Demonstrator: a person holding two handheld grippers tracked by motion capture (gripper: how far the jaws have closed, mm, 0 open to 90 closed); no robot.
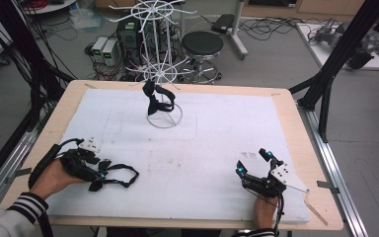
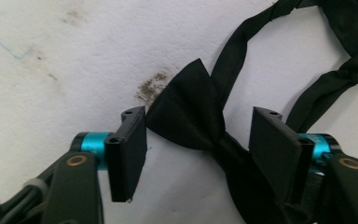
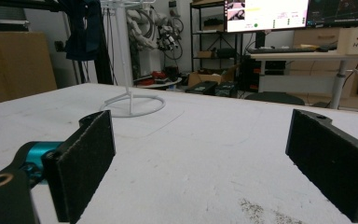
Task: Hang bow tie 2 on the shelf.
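Bow tie (image 2: pixel 191 112) on the table is half swallowed in the left gripper view: its right wing runs under the right-hand jaw and off the bottom edge, and its strap (image 2: pixel 335 42) loops out past the top right corner. The left gripper (image 2: pixel 198 140) has its jaws either side of the knot, still parted; the left pad just about meets the tip of the bow's wing, but I can't tell if the right pad actually touches fabric, so no real clamp that I can see.

From the high view you get what the close-up cuts off: the bow tie (image 1: pixel 109 174) lies near the front left of the white mat (image 1: pixel 217 128), strap trailing to the right, with the left gripper (image 1: pixel 98 170) right on it. Details there are a dark blob though.

Second black tie (image 1: pixel 155 101) hangs on the white wire rack (image 1: pixel 164 74) at the back; how it's hooked is hard to make out. In the right gripper view the rack's top is cut off.

Right gripper (image 1: pixel 253 162) sits at the front right of the mat, jaws spread wide with nothing between them.
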